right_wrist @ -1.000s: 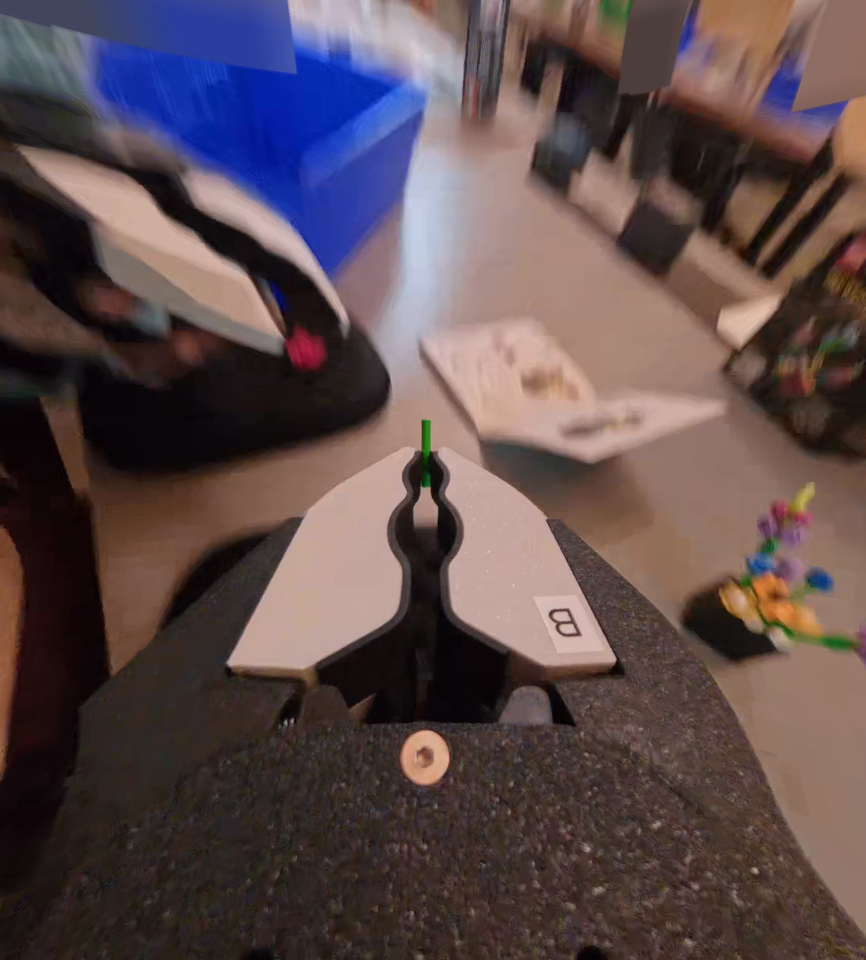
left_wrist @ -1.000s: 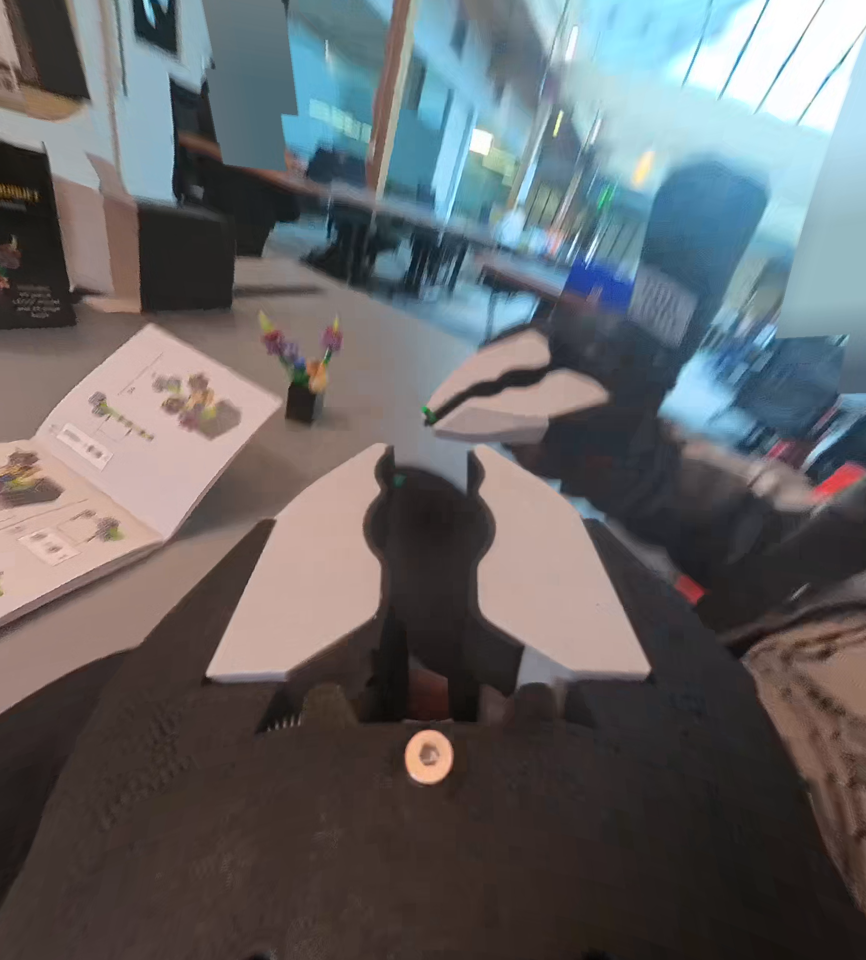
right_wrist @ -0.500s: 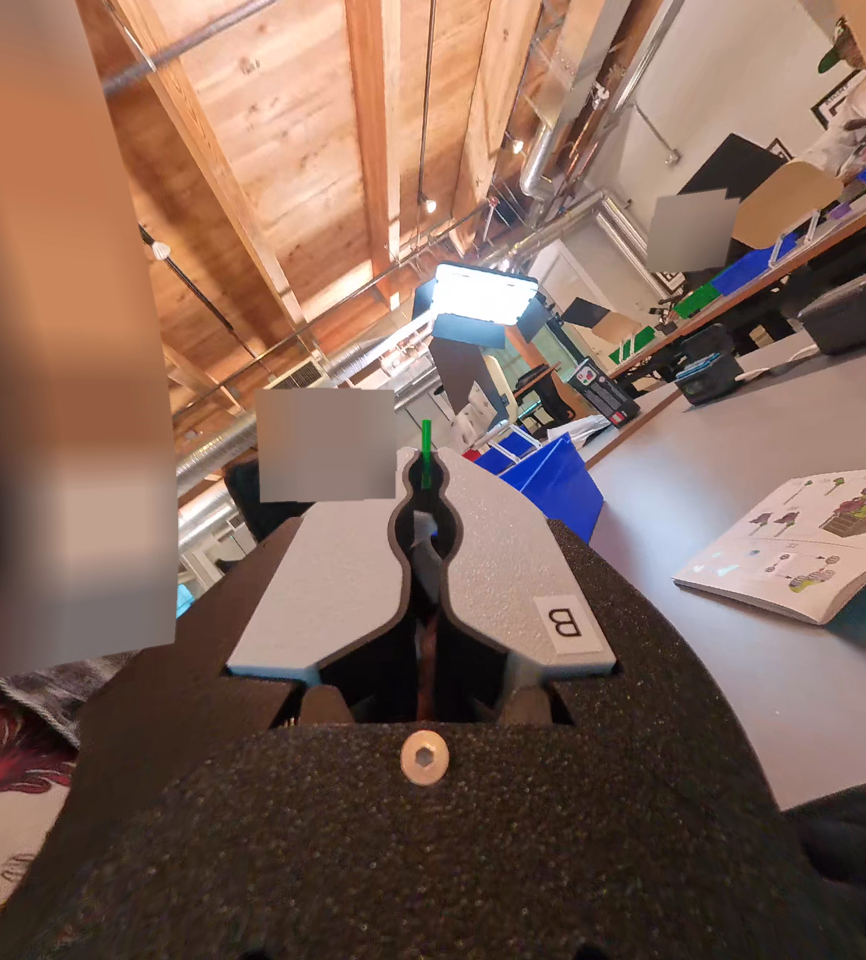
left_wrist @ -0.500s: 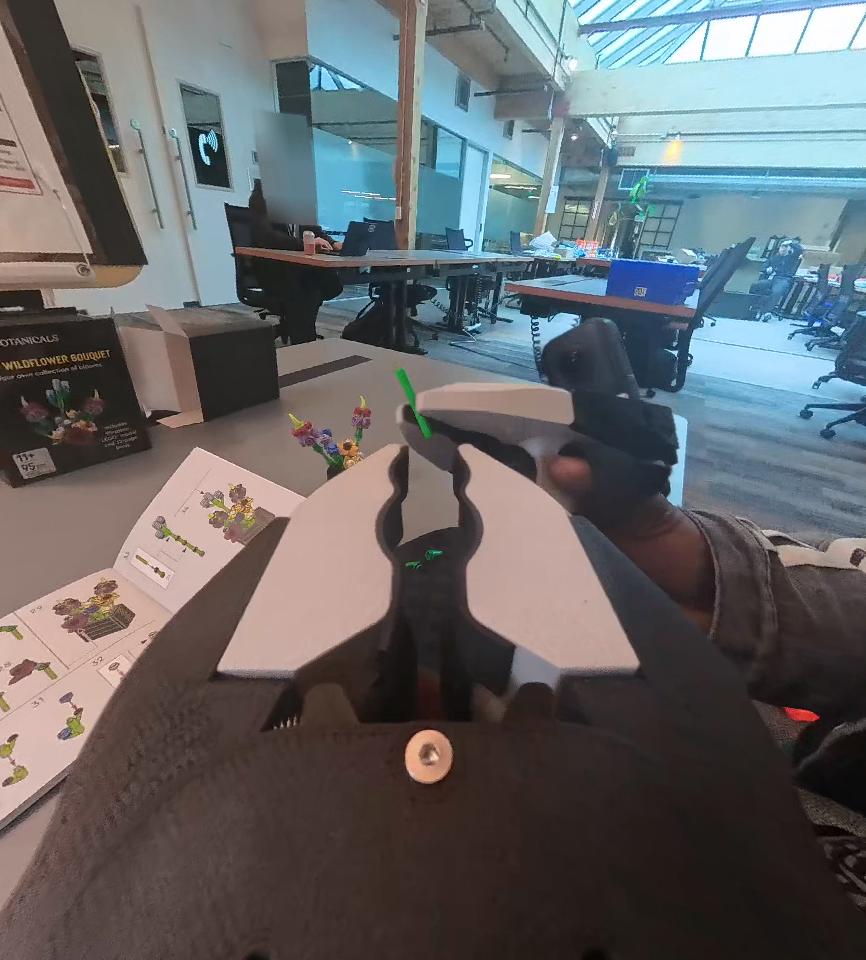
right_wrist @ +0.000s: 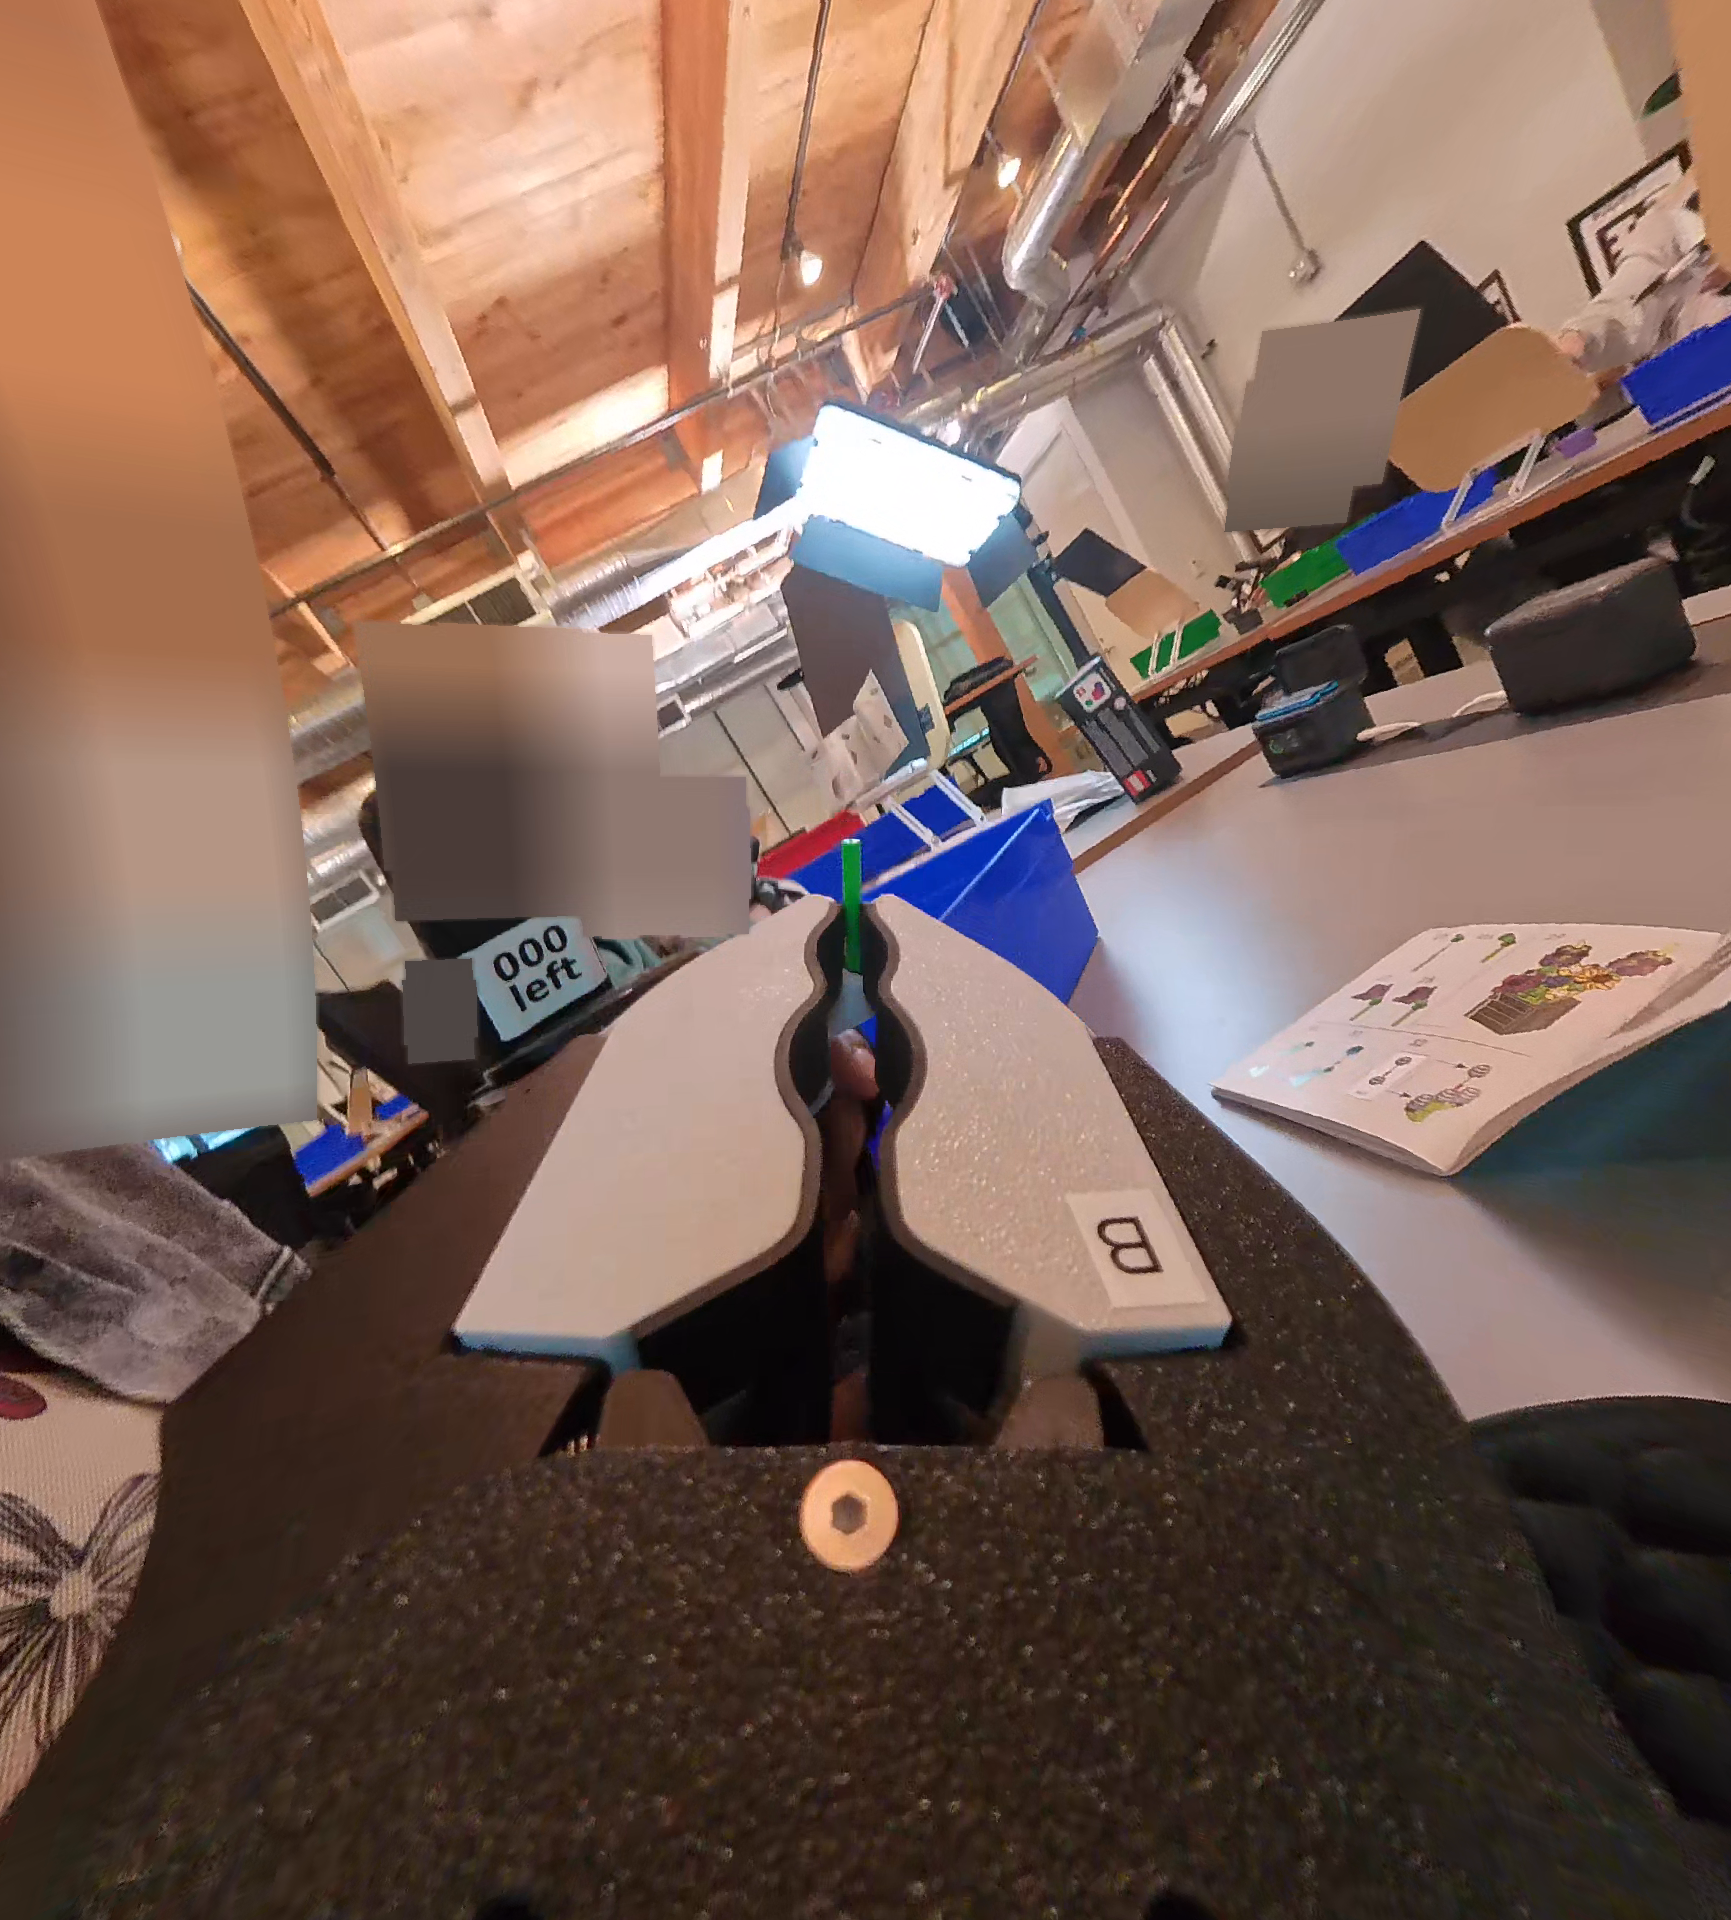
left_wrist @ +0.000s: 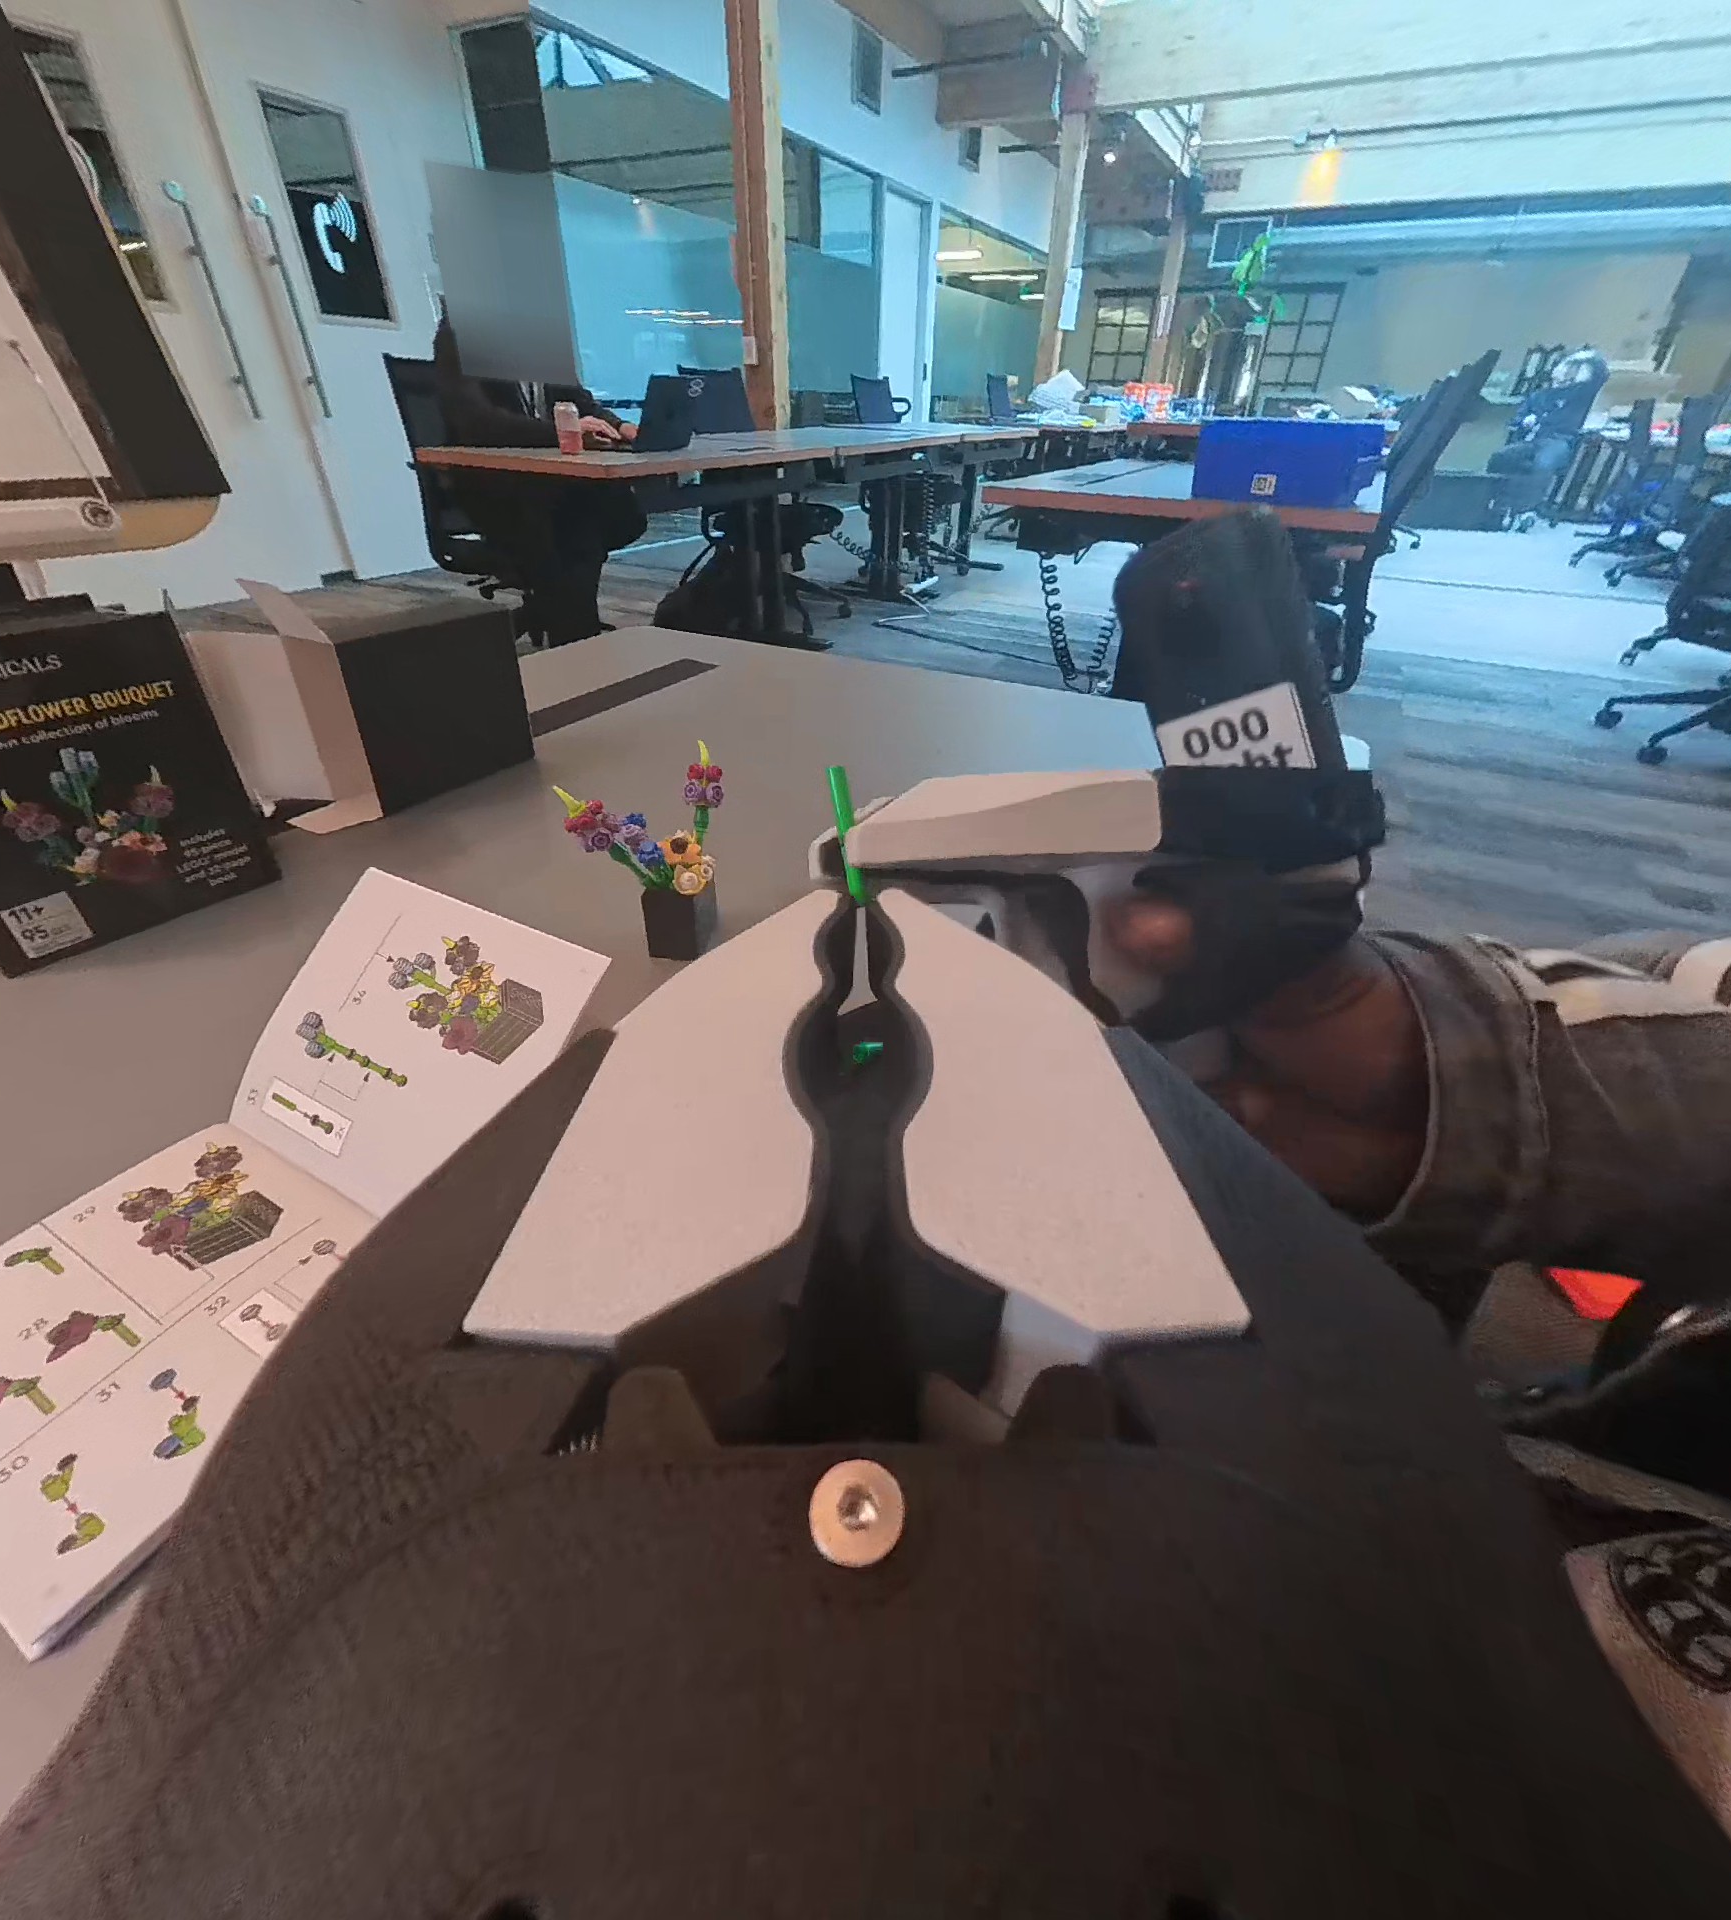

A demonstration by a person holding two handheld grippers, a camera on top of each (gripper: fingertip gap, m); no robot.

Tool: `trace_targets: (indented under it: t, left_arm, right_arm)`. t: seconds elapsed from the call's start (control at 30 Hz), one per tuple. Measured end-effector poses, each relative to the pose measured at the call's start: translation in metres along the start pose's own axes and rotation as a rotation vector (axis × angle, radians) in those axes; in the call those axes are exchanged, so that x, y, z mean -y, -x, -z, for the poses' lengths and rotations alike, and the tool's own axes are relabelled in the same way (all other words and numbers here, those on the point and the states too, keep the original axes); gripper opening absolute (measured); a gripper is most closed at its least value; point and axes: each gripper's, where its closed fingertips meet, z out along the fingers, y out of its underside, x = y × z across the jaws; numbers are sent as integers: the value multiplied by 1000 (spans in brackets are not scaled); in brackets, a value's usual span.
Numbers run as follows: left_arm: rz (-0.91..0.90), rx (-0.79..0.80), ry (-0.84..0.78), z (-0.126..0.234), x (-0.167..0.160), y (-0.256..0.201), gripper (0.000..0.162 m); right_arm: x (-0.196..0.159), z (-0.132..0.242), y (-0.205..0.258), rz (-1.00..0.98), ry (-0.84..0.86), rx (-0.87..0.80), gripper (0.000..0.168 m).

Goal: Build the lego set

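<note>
Only left wrist view shows flower model (left_wrist: 655,844) beyond right tool (left_wrist: 845,847)

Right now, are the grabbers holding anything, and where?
The right gripper pinches a thin green stem by its lower end; the top pokes out. The left gripper is nearly shut; whether it grips the small green piece between its fingers cannot be told.

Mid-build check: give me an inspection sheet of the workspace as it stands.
Surface: grey table, mostly bare.
Job's things: flower model upright in black pot; open booklet; green rod.
Clutter: set box, opened black carton.
Grippers: right tongs shut on green rod; left tongs nearly closed, holding nothing, tips near the rod.
Cables: nothing seen on the table.
Surroundings: office desks, chairs, blue bin.
</note>
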Motion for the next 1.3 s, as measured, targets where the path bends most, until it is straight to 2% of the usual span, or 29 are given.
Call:
trace_targets:
  t: [0.03,0.27,0.33,0.47,0.57,0.87,0.93,1.0,1.17,1.23,1.3]
  left_arm:
    - [-10,4,3,1,-1,1,3]
    - [-49,-1,20,2,-5,-1,2]
    - [-54,3,29,2,-6,-1,2]
    - [-75,10,54,2,-9,-1,3]
    - [-98,14,71,1,-9,-1,13]
    - [-136,-16,128,0,-14,-3,3]
    - [-151,-32,160,4,-18,0,3]
    - [-139,-65,186,10,-22,8,3]
    - [-29,-239,151,18,-32,-3,3]
    - [-25,-251,143,18,-37,-8,3]
    - [-31,-234,145,17,-42,-8,3]
  right_arm:
    - [-1,0,0,14,24,3,3]
    - [4,3,-2,69,89,5,12]
    - [3,4,-1,86,104,20,3]
    - [1,5,-1,131,118,-1,3]
    - [1,6,-4,182,114,-31,2]
    - [-12,6,-3,241,201,-39,3]
    - [-12,9,-7,300,288,-57,6]
    - [-6,19,-22,389,427,-115,30]
    - [-20,75,-80,512,1046,-343,19]
    - [-26,86,-96,528,1185,-402,12]
    - [-31,90,-109,500,1250,-439,6]
